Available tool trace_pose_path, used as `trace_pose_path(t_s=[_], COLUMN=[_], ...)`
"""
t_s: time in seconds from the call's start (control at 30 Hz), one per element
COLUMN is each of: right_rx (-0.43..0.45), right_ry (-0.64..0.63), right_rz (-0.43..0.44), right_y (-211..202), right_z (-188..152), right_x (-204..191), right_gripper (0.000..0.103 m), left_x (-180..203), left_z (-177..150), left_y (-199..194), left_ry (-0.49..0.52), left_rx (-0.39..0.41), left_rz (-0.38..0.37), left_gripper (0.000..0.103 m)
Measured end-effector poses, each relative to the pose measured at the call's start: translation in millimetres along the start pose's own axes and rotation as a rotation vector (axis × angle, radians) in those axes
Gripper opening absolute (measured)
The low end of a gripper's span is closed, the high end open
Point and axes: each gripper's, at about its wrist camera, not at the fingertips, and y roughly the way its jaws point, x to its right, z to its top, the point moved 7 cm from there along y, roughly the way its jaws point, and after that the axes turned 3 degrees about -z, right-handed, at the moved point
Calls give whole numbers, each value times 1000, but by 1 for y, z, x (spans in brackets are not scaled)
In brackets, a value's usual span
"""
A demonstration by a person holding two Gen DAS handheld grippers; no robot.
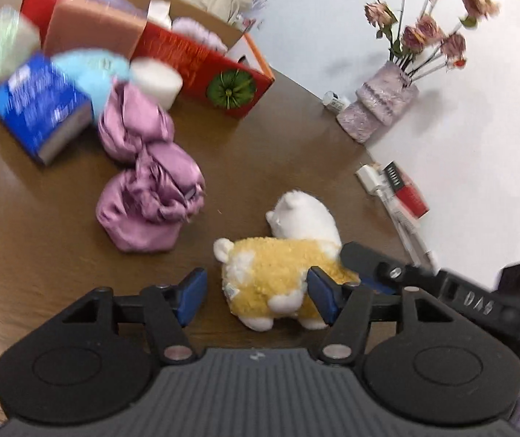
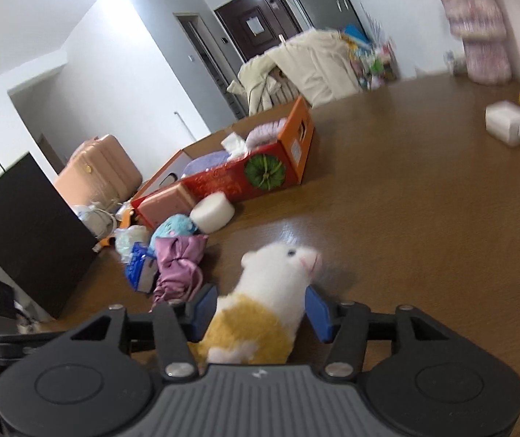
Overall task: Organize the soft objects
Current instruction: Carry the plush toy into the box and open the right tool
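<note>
— Low in the middle of the left wrist view, my left tool [image 1: 258,291] stands apart around a stuffed toy [image 1: 278,266], yellow and white, lying on its side on the brown counter [image 1: 41,218]. There is bare counter between the left-hand pad and the toy; the right-hand pad sits just beside its rear.

— And the other hand?

— My right tool [image 2: 260,307] comes in at the lower right of that same view, one finger over the toy's back. In the right wrist view the toy fills the bottom centre, white head pointing up the frame, body between the two blue pads. Those pads stand apart as well. I see no squeeze on the fur, though the left-hand pad is very close to it.

— So nothing is clamped?

— Not that I can see. The toy rests on the counter with both tools around it.

— What else is on there?

— Left of centre in the left wrist view, a purple cloth bundle [image 1: 150,189] lies near the toy but not touching it. Above it, toward the upper left, are a blue book [image 1: 37,109], a white foam roll [image 1: 157,80] and an open red box [image 1: 201,62] with pale lilac soft things inside. A vase of flowers [image 1: 380,105] is at the upper right, by the counter's edge.
</note>
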Motion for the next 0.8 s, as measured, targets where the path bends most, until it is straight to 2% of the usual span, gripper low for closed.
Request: trace_pose_path(t_s=[0.07,0.13,0.17,0.27,0.37,0.5,0.6,0.7,0.8], right_rx=[-22,-15,-11,-7,24,96,131,139,114], right_ry=[50,52,41,31,7,-80,-128,-137,-101], right_rz=[43,31,24,11,21,48,53,49,23], right_y=[6,9,9,10,4,6,29,65,109], right_z=[-6,-10,-10,-9,3,50,99,144,178], right_x=[2,0,-2,-6,-15,-40,-56,-64,-58], right_gripper=[54,53,48,45,45,44,40,40,40], left_x=[-1,-2,-2,6,21,31,32,18,-3], left_z=[-1,0,1,9,36,91,144,195,230], left_y=[0,-2,-3,-13,-30,-36,-25,0,30], left_ry=[-22,-24,-23,24,93,176,224,215,182], left_rx=[1,13,18,47,126,211,255,241,195], left_rz=[-41,-33,-29,-19,-16,25,71,89,89], left_gripper=[49,48,47,47,47,46,46,45,45])
